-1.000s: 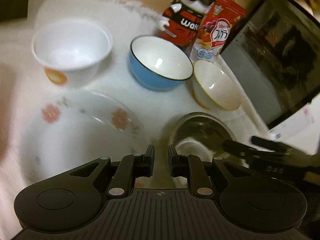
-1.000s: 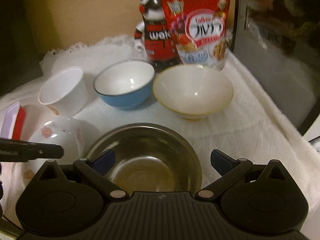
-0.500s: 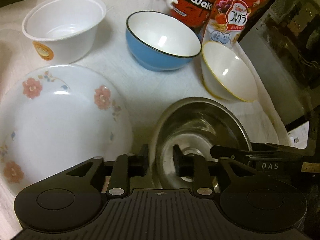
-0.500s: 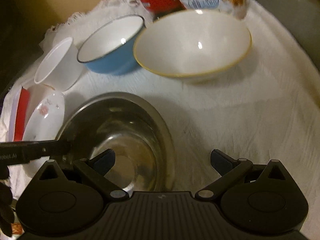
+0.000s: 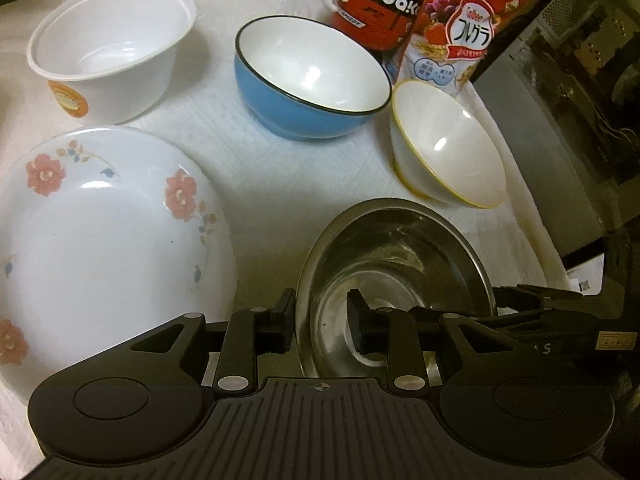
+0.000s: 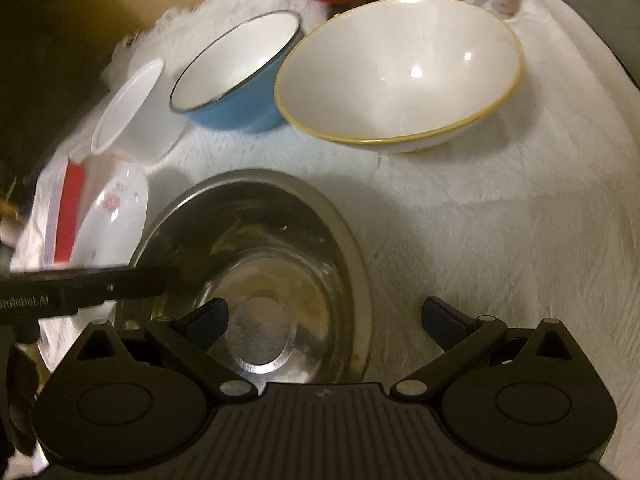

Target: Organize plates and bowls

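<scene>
A steel bowl [image 5: 400, 248] sits on the white cloth nearest to me. My left gripper [image 5: 322, 322] is open a little and straddles the bowl's left rim, one finger inside and one outside, with neither pad pressing. My right gripper [image 6: 325, 316] stands wide open over the right rim of the steel bowl [image 6: 260, 232], its left fingertip inside. A floral plate [image 5: 100, 240] lies to the left. Behind stand a white plastic bowl [image 5: 108, 52], a blue bowl [image 5: 312, 80] and a cream bowl with a yellow rim [image 5: 448, 148].
A red mascot figure [image 5: 376, 0] and a cereal bag [image 5: 460, 36] stand at the back. A dark microwave [image 5: 560, 120] closes off the right side. A red and white flat item [image 6: 68, 216] lies past the plate on the left. Bare cloth [image 6: 500, 220] lies right of the steel bowl.
The left jaws went from shut to slightly open and came down over the steel bowl's left rim. The right gripper sank and tipped down onto the bowl's right rim.
</scene>
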`<action>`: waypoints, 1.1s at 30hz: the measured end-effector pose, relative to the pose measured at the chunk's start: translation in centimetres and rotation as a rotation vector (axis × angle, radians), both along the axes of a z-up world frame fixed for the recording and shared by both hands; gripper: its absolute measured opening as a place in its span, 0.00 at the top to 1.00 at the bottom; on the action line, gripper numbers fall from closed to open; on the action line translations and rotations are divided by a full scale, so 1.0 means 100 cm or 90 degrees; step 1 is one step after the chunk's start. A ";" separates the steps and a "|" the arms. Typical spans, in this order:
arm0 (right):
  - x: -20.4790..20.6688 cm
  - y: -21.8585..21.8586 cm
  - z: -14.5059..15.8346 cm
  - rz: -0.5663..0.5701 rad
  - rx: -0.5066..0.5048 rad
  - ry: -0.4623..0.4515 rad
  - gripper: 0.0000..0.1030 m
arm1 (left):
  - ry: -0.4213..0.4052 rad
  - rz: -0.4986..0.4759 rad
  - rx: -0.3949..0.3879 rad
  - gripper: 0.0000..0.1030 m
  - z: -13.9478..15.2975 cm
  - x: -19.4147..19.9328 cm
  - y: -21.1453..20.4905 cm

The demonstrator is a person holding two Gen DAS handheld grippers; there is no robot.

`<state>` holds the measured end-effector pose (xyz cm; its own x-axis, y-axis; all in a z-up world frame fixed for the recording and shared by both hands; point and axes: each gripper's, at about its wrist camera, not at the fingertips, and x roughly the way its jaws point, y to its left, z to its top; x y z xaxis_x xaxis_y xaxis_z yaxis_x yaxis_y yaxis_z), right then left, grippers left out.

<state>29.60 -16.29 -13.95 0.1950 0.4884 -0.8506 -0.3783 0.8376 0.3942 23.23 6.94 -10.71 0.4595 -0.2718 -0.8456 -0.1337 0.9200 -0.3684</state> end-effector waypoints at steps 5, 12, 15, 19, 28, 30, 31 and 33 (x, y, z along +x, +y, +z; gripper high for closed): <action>-0.009 0.002 0.015 0.002 -0.020 -0.084 0.27 | -0.001 -0.002 0.001 0.71 0.000 0.004 -0.002; -0.001 0.007 0.014 -0.023 -0.018 -0.099 0.52 | -0.004 -0.015 0.032 0.74 -0.003 0.007 -0.008; -0.002 0.010 0.012 -0.026 -0.024 -0.090 0.54 | 0.001 -0.015 0.048 0.76 -0.005 0.008 -0.012; -0.008 0.014 0.012 -0.032 -0.047 -0.087 0.54 | 0.008 0.004 0.033 0.76 -0.001 0.003 -0.007; -0.036 0.029 0.066 -0.037 -0.038 -0.132 0.53 | -0.082 0.038 0.027 0.76 0.050 -0.023 0.025; -0.038 0.040 0.079 -0.019 -0.029 -0.157 0.53 | -0.093 0.064 0.018 0.76 0.057 -0.027 0.043; -0.038 0.049 0.085 -0.010 -0.024 -0.167 0.53 | -0.095 0.078 0.018 0.76 0.059 -0.029 0.051; -0.036 0.069 0.091 0.009 -0.014 -0.173 0.53 | -0.103 0.105 0.028 0.76 0.061 -0.035 0.067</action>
